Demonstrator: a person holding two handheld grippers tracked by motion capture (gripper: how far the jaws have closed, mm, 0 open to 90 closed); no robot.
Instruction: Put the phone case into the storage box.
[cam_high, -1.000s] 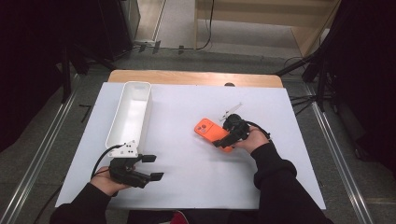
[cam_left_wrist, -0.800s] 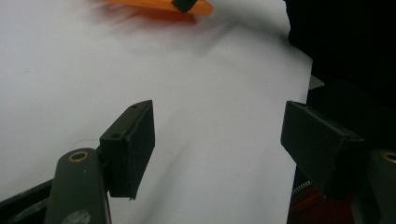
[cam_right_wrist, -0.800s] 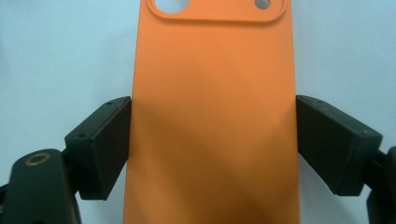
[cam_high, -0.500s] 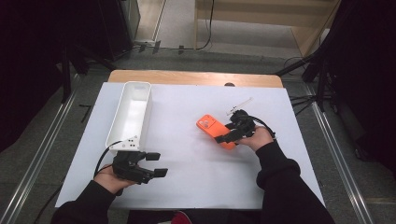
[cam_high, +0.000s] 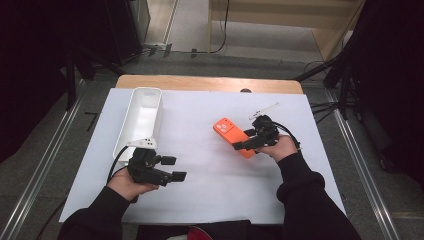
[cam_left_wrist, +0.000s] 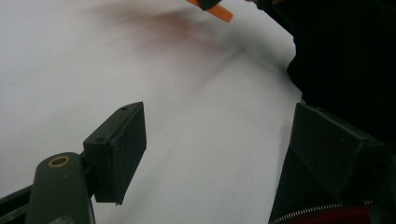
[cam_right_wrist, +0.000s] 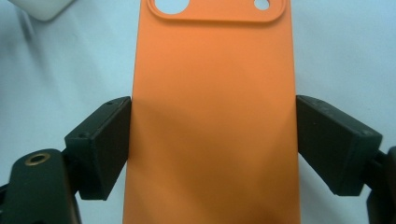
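Note:
An orange phone case is at the right middle of the white table, its camera cut-out pointing away from me. My right gripper is shut on its near end. In the right gripper view both pads press the case on its long edges. My left gripper hovers over the near left of the table, pointing right. Its jaws have just been opening and stand open with nothing between them, only white table behind. The case's far end shows at the top of the left gripper view.
A long white tray lies along the left side of the table. A small white piece rests beyond the right hand. The wooden table edge runs along the back. A dark sleeve is at the right of the left gripper view.
The left gripper has moved right and up a little, and its jaws stand wider. The right hand has carried the orange case slightly away from me.

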